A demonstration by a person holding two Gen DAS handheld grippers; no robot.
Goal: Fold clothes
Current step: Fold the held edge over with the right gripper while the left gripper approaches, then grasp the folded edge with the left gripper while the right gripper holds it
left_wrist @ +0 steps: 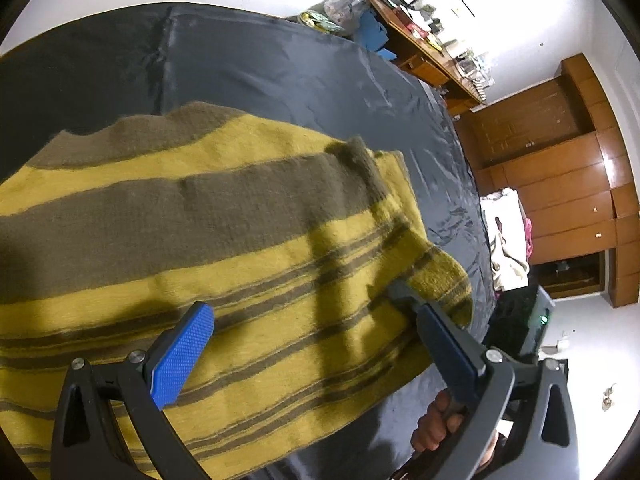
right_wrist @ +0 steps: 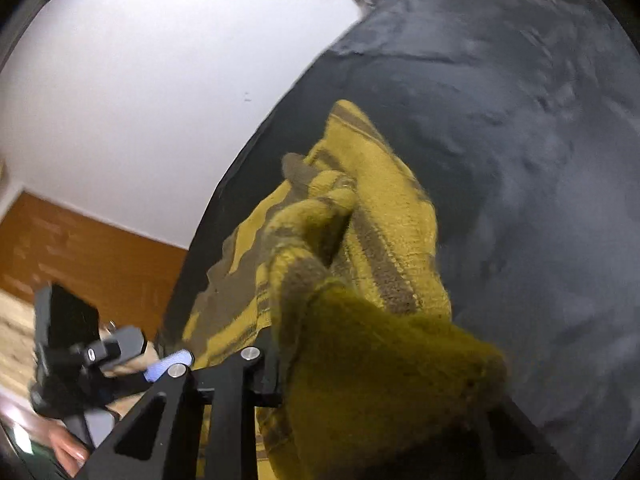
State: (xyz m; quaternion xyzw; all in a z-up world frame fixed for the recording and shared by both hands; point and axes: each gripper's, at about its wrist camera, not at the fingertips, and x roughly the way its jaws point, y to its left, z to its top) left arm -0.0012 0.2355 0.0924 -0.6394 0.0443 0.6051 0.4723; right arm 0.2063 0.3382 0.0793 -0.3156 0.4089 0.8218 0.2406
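A mustard-yellow sweater with olive-brown stripes (left_wrist: 208, 240) lies spread on the dark bed cover (left_wrist: 300, 72). My left gripper (left_wrist: 304, 312) is open just above it, its blue-padded left finger (left_wrist: 184, 356) over the body and its right finger (left_wrist: 436, 328) by a cuff at the cover's edge. In the right wrist view my right gripper (right_wrist: 372, 364) is shut on a bunched sleeve of the sweater (right_wrist: 384, 368) and holds it lifted, so the cloth hides the fingertips. The rest of the sweater (right_wrist: 360, 216) trails onto the cover (right_wrist: 540, 160). The left gripper (right_wrist: 120, 352) shows blurred at lower left.
A cluttered wooden desk (left_wrist: 436, 52) stands past the bed's far end. Wooden cabinets (left_wrist: 560, 184) line the right wall, with a heap of clothes (left_wrist: 508, 248) and a dark bin (left_wrist: 532, 320) beside the bed. White floor (left_wrist: 580, 360) lies to the right.
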